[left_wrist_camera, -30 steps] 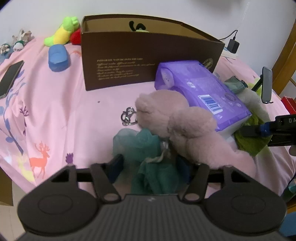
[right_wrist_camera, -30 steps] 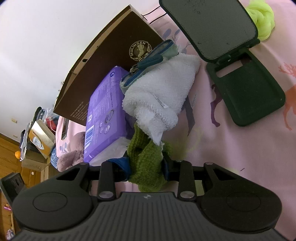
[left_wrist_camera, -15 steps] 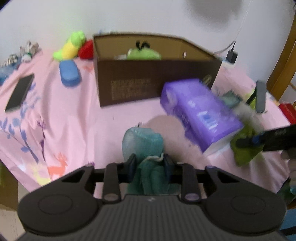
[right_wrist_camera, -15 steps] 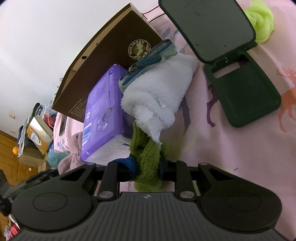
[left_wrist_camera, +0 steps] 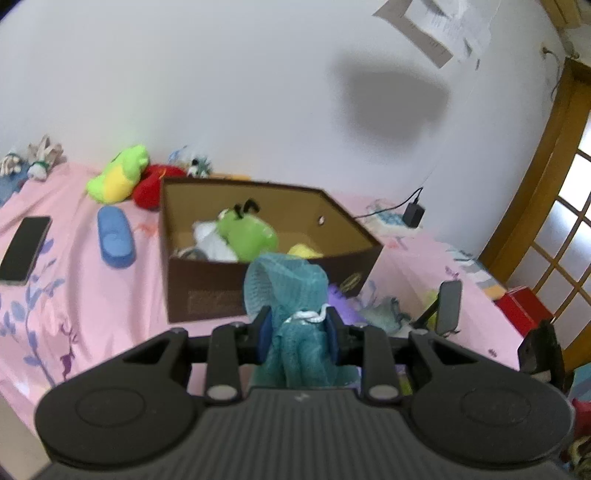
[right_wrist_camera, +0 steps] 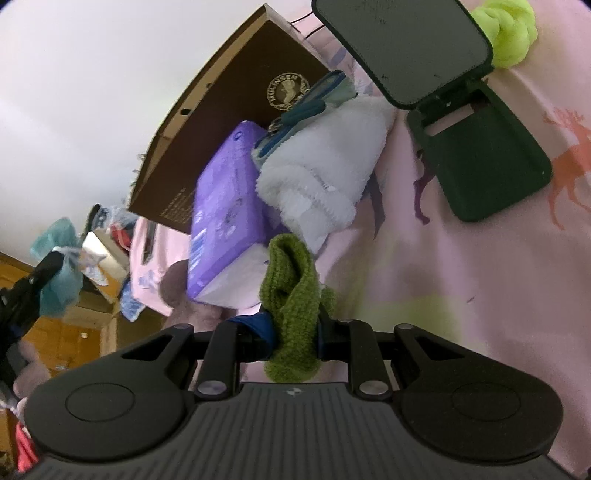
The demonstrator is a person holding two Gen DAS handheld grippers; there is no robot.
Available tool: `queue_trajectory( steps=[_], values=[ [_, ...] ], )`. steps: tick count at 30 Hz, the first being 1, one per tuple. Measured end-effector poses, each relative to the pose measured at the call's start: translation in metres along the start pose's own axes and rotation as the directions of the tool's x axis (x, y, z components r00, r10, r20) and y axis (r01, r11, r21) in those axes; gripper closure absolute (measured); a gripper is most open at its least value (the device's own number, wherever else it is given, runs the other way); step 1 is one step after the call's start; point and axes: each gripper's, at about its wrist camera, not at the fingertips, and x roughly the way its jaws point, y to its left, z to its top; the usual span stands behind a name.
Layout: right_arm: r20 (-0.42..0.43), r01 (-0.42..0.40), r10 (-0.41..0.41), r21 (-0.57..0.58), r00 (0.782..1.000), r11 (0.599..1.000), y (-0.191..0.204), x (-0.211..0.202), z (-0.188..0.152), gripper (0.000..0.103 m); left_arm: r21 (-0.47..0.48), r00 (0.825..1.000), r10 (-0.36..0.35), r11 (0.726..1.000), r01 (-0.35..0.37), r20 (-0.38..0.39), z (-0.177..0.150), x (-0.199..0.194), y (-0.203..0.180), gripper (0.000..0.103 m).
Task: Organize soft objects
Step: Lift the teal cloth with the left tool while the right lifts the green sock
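Observation:
My left gripper (left_wrist_camera: 297, 328) is shut on a teal mesh bath pouf (left_wrist_camera: 291, 291) and holds it in the air in front of the open brown cardboard box (left_wrist_camera: 207, 284). The box holds a green plush (left_wrist_camera: 245, 232), something white and something yellow. My right gripper (right_wrist_camera: 295, 325) is shut on a green knitted cloth (right_wrist_camera: 291, 284), lifted just off the pink bedsheet (right_wrist_camera: 461, 277). A white fluffy towel (right_wrist_camera: 325, 184) lies beside a purple tissue pack (right_wrist_camera: 221, 218). The left gripper with the pouf also shows at the left of the right wrist view (right_wrist_camera: 59, 258).
A black phone stand (right_wrist_camera: 461, 103) sits on the sheet at right, a lime plush (right_wrist_camera: 511, 31) behind it. A blue slipper (left_wrist_camera: 114, 236), a phone (left_wrist_camera: 24, 249), and green-yellow (left_wrist_camera: 118, 177) and red (left_wrist_camera: 153, 184) plush toys lie left of the box. A charger (left_wrist_camera: 413, 214) sits behind.
My left gripper has lifted the teal pouf off the bed, away from the pink plush, up toward the box. My right gripper has raised the green cloth slightly.

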Motion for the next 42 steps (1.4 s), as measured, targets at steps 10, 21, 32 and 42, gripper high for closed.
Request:
queue_trajectory(
  steps=[10, 21, 32, 42],
  values=[
    [-0.008, -0.161, 0.161, -0.062, 0.987, 0.985, 0.027, -0.031, -0.001, 0.101, 0.024, 0.999, -0.044, 0.999, 0.044, -0.008, 0.01, 0.016, -0.02, 0.076],
    [0.094, -0.189, 0.221, -0.267, 0.971, 0.945, 0.086, -0.053, 0.052, 0.1, 0.024, 0.999, -0.014, 1.0, 0.013, 0.034, 0.032, 0.031, -0.026, 0.076],
    [0.208, -0.104, 0.193, -0.374, 0.959, 0.921, 0.125, -0.05, 0.133, 0.1, 0.052, 0.995, 0.061, 0.997, -0.065, 0.08, 0.078, 0.064, -0.027, 0.075],
    [0.261, 0.01, 0.11, -0.418, 0.959, 0.908, 0.145, -0.015, 0.178, 0.099, 0.04, 0.993, 0.116, 0.992, -0.118, 0.029, 0.108, 0.124, -0.028, 0.075]
  ],
)
